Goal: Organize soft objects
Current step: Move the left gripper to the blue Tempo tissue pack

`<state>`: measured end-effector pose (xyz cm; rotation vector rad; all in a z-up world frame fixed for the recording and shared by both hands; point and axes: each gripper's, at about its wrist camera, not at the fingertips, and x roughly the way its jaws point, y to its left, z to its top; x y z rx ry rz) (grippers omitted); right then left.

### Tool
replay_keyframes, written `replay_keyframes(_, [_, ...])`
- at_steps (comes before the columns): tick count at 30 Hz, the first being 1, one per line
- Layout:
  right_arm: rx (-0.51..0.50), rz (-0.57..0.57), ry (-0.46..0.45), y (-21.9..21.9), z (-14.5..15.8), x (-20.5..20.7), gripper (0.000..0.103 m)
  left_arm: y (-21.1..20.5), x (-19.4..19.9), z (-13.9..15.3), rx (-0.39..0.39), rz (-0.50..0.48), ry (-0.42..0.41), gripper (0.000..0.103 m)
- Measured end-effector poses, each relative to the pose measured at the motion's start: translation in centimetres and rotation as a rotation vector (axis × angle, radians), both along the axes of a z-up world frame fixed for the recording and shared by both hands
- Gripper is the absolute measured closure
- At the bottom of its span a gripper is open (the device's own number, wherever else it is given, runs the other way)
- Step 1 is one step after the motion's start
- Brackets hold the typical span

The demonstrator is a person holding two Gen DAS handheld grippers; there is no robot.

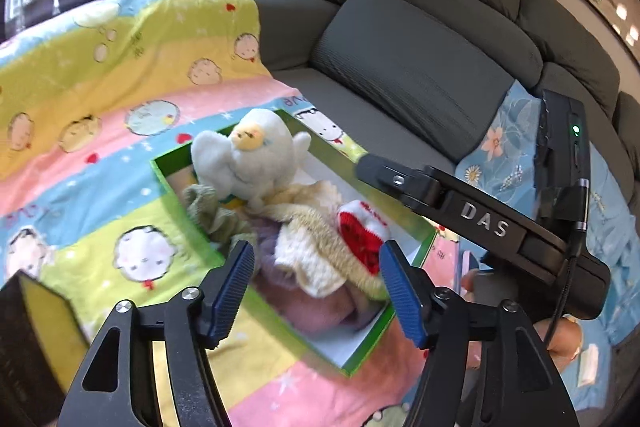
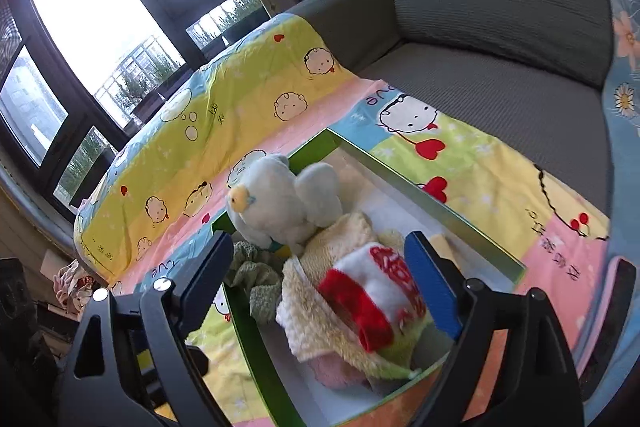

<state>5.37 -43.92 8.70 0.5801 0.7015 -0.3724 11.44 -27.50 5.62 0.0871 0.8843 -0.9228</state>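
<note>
A green-rimmed box lies on a cartoon-print blanket. It holds a white plush duck, a cream knit cloth, a green knit piece, a purple-pink cloth and a red-and-white sock on top. My left gripper is open and empty just above the box's near end. My right gripper is open above the box, its jaws either side of the sock and empty; its body shows in the left wrist view.
The cartoon-print blanket covers a grey sofa. A blue floral cloth lies on the seat to the right. Large windows stand behind. A dark box sits at the lower left.
</note>
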Motion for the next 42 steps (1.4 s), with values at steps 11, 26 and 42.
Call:
replay_keyframes(11, [-0.117, 0.058, 0.012, 5.2, 2.3, -3.1, 0.004, 6.9, -2.5, 1.9, -0.016, 0.144, -0.023, 0.023])
replay_keyframes(26, [-0.154, 0.193, 0.066, 14.0, 3.4, -5.2, 0.002, 25.4, -4.8, 2.5, -0.104, 0.521, 0.011, 0.022])
replay_keyframes(42, [-0.205, 0.323, 0.135, 21.5, 1.9, -3.8, 0.002, 39.4, 0.2, -7.0, 0.106, 0.937, 0.106, 0.022])
